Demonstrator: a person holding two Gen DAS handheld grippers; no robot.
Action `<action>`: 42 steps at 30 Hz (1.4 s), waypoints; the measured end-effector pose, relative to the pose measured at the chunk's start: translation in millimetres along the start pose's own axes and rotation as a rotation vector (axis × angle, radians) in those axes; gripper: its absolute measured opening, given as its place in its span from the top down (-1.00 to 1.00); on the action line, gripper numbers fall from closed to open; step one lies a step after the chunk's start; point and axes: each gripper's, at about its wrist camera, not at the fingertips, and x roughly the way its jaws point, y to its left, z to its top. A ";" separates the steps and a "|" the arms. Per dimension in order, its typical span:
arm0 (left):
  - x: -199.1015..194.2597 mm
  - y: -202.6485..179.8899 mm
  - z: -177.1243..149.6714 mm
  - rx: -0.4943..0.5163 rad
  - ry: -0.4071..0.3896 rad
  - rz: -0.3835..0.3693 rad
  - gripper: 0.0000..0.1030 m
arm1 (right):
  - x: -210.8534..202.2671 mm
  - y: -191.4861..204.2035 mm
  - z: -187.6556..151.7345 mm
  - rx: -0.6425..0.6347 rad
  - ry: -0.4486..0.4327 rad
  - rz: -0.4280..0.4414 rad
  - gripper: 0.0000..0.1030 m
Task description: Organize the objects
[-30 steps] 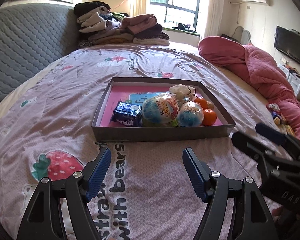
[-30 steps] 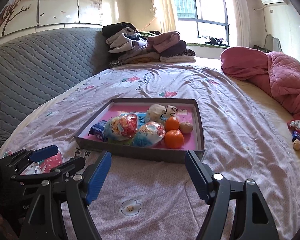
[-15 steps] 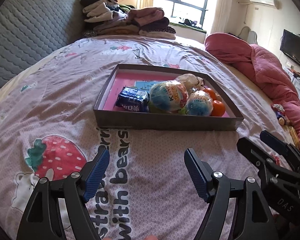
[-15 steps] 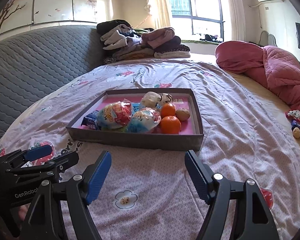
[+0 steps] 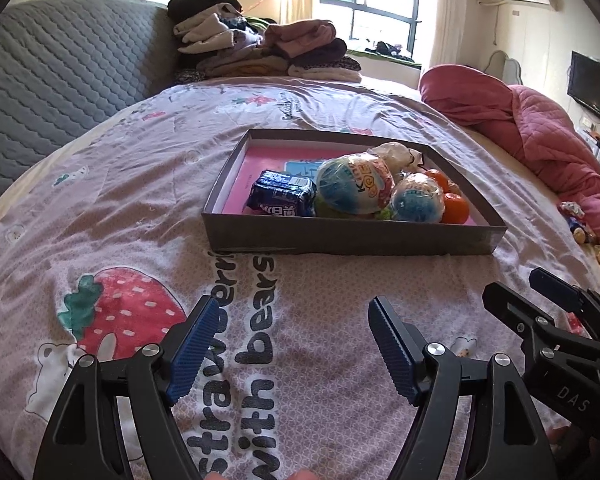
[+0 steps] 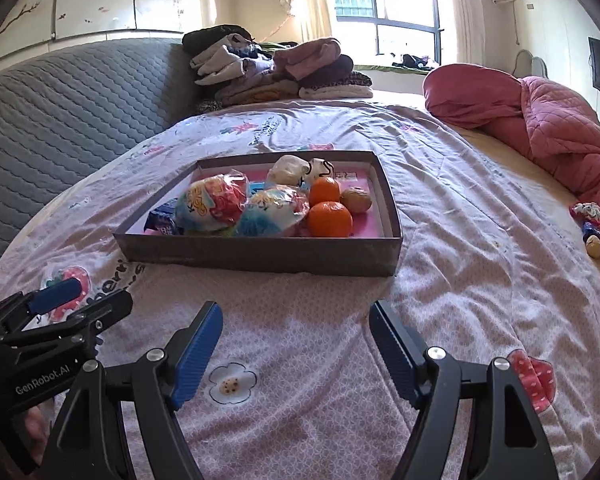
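A grey shallow box (image 5: 352,236) (image 6: 260,250) with a pink floor sits on the bed. Inside lie a blue snack pack (image 5: 282,199), two wrapped toy eggs (image 5: 354,190) (image 6: 216,202), two oranges (image 6: 329,219), a walnut (image 6: 356,199) and a white wrapped item (image 6: 288,170). My left gripper (image 5: 290,344) hovers open over the sheet in front of the box, nothing between its fingers. Just as empty, my right gripper (image 6: 296,348) stands open to the right of it. Each gripper shows at the edge of the other's view.
Folded clothes (image 5: 260,52) are stacked at the far end by a grey quilted headboard (image 5: 60,80). A pink quilt (image 5: 540,132) is bunched at the right. Small toys (image 6: 592,228) lie at the right edge of the bed.
Both grippers have drawn a little nearer to the box and shifted slightly; the box appears larger. Both stay open and empty.
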 end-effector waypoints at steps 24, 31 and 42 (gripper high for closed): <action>6.6 -0.8 -4.6 0.019 -0.013 0.021 -0.51 | 7.6 0.7 -5.2 -0.021 0.010 -0.013 -0.46; 7.6 -2.7 -4.2 0.040 -0.019 0.041 -0.51 | 8.7 1.3 -6.4 -0.027 0.016 -0.018 -0.46; 10.2 -5.1 -8.7 0.049 -0.006 0.016 -0.51 | 11.6 1.9 -8.4 -0.033 0.031 -0.014 -0.46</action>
